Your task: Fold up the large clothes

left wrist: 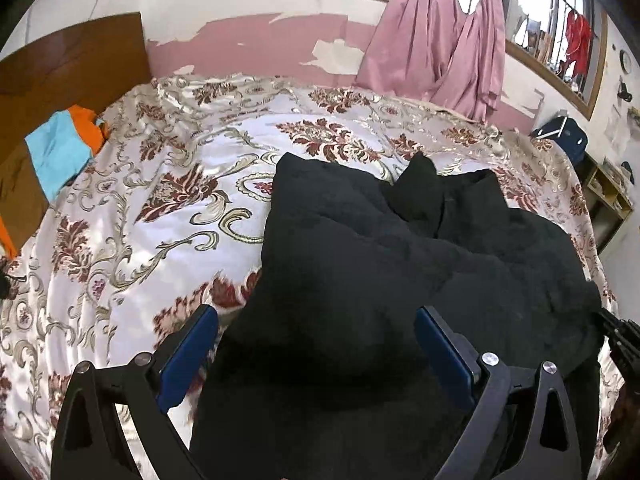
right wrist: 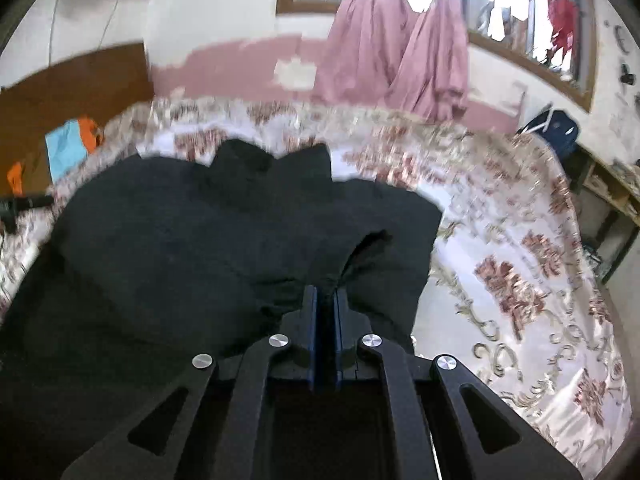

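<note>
A large black garment (left wrist: 400, 264) lies rumpled on the floral bedspread (left wrist: 160, 200). My left gripper (left wrist: 316, 328) is open, its blue pads (left wrist: 192, 356) spread wide over the garment's near left edge, holding nothing. In the right wrist view the garment (right wrist: 180, 248) fills the left and middle. My right gripper (right wrist: 326, 300) is shut on a bunched fold of the black garment, and the cloth puckers toward the jaws. The right gripper's body shows at the right edge of the left wrist view (left wrist: 620, 340).
Folded blue and orange clothes (left wrist: 68, 148) lie at the bed's far left by the wooden headboard (left wrist: 72, 60). Pink curtains (left wrist: 440, 40) hang behind the bed. A blue bag (left wrist: 560, 136) and shelves (left wrist: 608, 196) stand at the right. The bedspread (right wrist: 520, 280) lies bare to the right.
</note>
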Demonstrator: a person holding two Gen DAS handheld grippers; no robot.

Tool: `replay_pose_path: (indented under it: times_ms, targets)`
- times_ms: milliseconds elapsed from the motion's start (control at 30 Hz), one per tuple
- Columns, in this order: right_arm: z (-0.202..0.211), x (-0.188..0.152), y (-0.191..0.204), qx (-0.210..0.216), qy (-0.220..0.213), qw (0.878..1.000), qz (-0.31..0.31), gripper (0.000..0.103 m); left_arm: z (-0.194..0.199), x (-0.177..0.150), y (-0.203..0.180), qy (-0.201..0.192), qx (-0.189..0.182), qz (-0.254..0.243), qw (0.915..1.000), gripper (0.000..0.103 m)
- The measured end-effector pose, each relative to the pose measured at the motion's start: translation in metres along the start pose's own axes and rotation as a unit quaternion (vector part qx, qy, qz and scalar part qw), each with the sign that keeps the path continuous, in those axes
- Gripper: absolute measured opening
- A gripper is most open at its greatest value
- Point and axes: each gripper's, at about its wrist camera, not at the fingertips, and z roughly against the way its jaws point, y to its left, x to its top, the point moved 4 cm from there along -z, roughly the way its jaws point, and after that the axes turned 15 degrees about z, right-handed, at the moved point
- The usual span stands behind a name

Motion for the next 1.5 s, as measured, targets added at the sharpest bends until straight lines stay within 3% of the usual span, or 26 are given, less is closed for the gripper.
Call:
replay_pose_path:
  times_ms: [100, 133, 167, 200, 300, 400, 500, 600, 733, 800, 1000, 1133, 1367, 1500]
  targets:
    - [0.010, 0.008, -0.019, -0.066, -0.014, 0.998, -0.016, 0.042, -0.012, 0.009, -0.001, -0.008, 0.005, -0.011, 0.9999, 0.099]
    - [0.013, 0.013, -0.023, -0.087, -0.020, 0.996, -0.020, 0.060, -0.014, 0.011, -0.002, -0.015, 0.009, -0.014, 0.9998, 0.099]
    - [0.016, 0.021, -0.025, -0.101, -0.029, 0.994, -0.023, 0.069, -0.017, 0.014, -0.004, -0.028, 0.016, -0.015, 0.9994, 0.099]
    - [0.014, 0.027, -0.023, -0.095, -0.033, 0.995, -0.023, 0.069, -0.018, 0.015, -0.007, -0.035, 0.017, -0.015, 0.9992, 0.099]
    - [-0.007, 0.047, 0.002, -0.027, -0.028, 0.999, -0.017, 0.069, -0.026, 0.014, -0.015, -0.037, 0.008, -0.024, 0.9990, 0.099]
    - [-0.031, 0.047, 0.034, 0.036, -0.019, 0.999, 0.003, 0.069, -0.041, 0.002, -0.024, -0.022, 0.014, -0.069, 0.9973, 0.099]
    - [-0.059, 0.032, 0.061, 0.054, 0.007, 0.998, 0.028, 0.069, -0.048, -0.013, -0.029, -0.020, 0.015, -0.116, 0.9929, 0.099]
    - [-0.076, 0.017, 0.072, 0.054, 0.019, 0.998, 0.038, 0.070, -0.061, -0.024, -0.026, -0.004, 0.021, -0.145, 0.9892, 0.099]
    - [-0.082, 0.006, 0.078, 0.049, 0.006, 0.998, 0.040, 0.073, -0.075, -0.030, -0.019, 0.021, 0.003, -0.132, 0.9911, 0.103]
    - [-0.087, 0.001, 0.081, 0.042, -0.003, 0.998, 0.048, 0.074, -0.080, -0.033, -0.017, 0.010, -0.007, -0.128, 0.9917, 0.103]
    - [-0.093, -0.003, 0.083, 0.026, -0.003, 0.998, 0.062, 0.075, -0.084, -0.043, -0.020, -0.031, 0.006, -0.143, 0.9893, 0.103]
    - [-0.090, -0.001, 0.091, -0.006, -0.004, 0.997, 0.082, 0.075, -0.078, -0.048, -0.018, -0.070, 0.000, -0.142, 0.9874, 0.103]
    - [-0.084, 0.002, 0.088, -0.018, -0.005, 0.996, 0.087, 0.077, -0.075, -0.042, -0.014, -0.066, -0.012, -0.132, 0.9889, 0.103]
    - [-0.085, 0.004, 0.086, -0.010, 0.010, 0.996, 0.086, 0.077, -0.071, -0.035, -0.023, -0.019, 0.043, -0.127, 0.9908, 0.103]
